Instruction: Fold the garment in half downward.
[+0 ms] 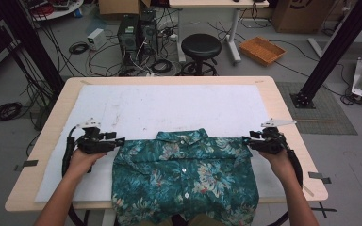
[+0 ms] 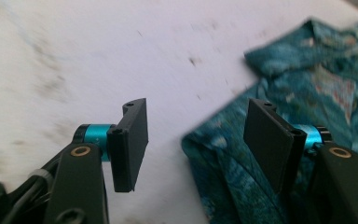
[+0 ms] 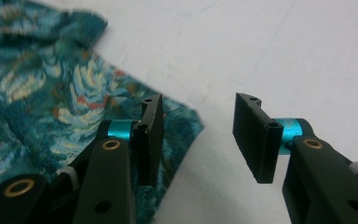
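While both grippers' jaws stand apart (nothing between), shirt edges lie just beside

**Around the worktop**

A white sheet covers most of the pale wooden worktop. Beyond its far edge stands a round black stool, with computer towers and tangled cables to its left. An orange basket lies on the floor near black frame posts.
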A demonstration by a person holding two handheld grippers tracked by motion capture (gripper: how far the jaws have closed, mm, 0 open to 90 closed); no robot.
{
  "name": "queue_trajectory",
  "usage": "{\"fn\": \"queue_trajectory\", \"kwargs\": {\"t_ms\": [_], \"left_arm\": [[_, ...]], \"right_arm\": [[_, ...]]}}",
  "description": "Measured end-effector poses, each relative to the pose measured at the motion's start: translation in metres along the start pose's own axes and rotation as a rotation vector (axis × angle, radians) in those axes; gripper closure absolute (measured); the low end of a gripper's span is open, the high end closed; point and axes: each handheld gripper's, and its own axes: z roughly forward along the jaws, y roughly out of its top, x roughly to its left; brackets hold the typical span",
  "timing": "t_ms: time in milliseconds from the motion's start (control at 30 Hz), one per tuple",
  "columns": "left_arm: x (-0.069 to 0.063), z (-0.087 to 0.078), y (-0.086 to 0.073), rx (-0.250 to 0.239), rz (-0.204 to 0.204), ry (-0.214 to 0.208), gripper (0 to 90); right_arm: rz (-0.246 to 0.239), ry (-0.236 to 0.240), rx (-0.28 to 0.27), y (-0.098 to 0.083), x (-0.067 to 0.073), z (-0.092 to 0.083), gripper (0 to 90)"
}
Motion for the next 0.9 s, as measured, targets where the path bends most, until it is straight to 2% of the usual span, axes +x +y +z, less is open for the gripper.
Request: {"fn": "queue_trajectory", "kwargs": {"t_ms": [67, 100, 133, 167, 200, 233, 267, 300, 333, 367, 400, 433, 467, 533, 567, 633, 667, 800, 900], "left_arm": [[-0.004, 0.007, -0.003, 0.034, 0.026, -0.005, 34.9], [-0.004, 0.007, -0.003, 0.034, 0.026, -0.005, 32.9], [-0.006, 0.011, -0.007, 0.059, 0.054, 0.002, 32.9], [-0.006, 0.011, -0.007, 0.059, 0.054, 0.002, 33.0], [-0.010, 0.013, -0.010, 0.065, 0.097, 0.026, 33.6], [-0.010, 0.013, -0.010, 0.065, 0.097, 0.026, 37.8], [-0.011, 0.012, -0.010, 0.067, 0.118, 0.042, 46.7], [-0.011, 0.010, -0.011, 0.068, 0.130, 0.031, 46.7], [-0.012, 0.010, -0.013, 0.068, 0.144, 0.017, 62.9], [-0.014, 0.010, -0.015, 0.066, 0.166, 0.020, 69.1], [-0.016, 0.009, -0.015, 0.073, 0.180, -0.005, 75.6], [-0.018, 0.009, -0.015, 0.075, 0.200, -0.009, 83.1], [-0.020, 0.010, -0.014, 0.067, 0.211, -0.022, 85.2], [-0.017, 0.007, -0.012, 0.015, 0.175, -0.029, 85.6], [-0.017, 0.007, -0.012, 0.015, 0.175, -0.029, 85.7], [-0.009, 0.002, -0.006, -0.044, 0.119, -0.043, 85.7], [-0.006, 0.001, -0.002, -0.061, 0.108, -0.046, 85.7], [-0.002, 0.008, 0.026, -0.101, 0.094, -0.037, 85.8], [0.004, 0.019, 0.050, -0.132, 0.085, -0.018, 85.7]], "right_arm": [[-0.014, 0.028, 0.036, -0.003, 0.003, 0.008, 52.6], [-0.014, 0.028, 0.036, -0.003, 0.003, 0.008, 52.6], [-0.022, 0.052, 0.063, -0.006, 0.004, 0.012, 52.3], [-0.026, 0.054, 0.074, -0.007, 0.005, 0.014, 52.3], [-0.027, 0.056, 0.078, -0.009, 0.005, 0.015, 52.5], [-0.027, 0.056, 0.078, -0.009, 0.005, 0.015, 52.5], [-0.026, 0.061, 0.074, -0.011, 0.004, 0.015, 55.8], [-0.026, 0.061, 0.074, -0.011, 0.004, 0.015, 55.8], [-0.028, 0.070, 0.072, -0.012, 0.004, 0.014, 59.8], [-0.031, 0.077, 0.073, -0.014, 0.005, 0.014, 64.1], [-0.031, 0.090, 0.065, -0.015, 0.005, 0.013, 70.6], [-0.014, 0.113, 0.062, -0.016, 0.006, 0.013, 78.3], [0.020, 0.151, 0.053, -0.019, 0.006, 0.012, 86.5], [0.026, 0.146, 0.047, -0.018, 0.004, 0.010, 88.4], [0.026, 0.146, 0.047, -0.018, 0.004, 0.010, 88.4], [0.025, 0.119, 0.007, -0.015, 0.001, 0.007, 88.7], [0.021, 0.106, -0.015, -0.012, -0.002, 0.005, 88.8], [-0.006, 0.040, -0.074, 0.011, -0.011, 0.003, 88.9], [-0.007, -0.011, -0.108, 0.033, -0.022, 0.007, 88.8]]}}
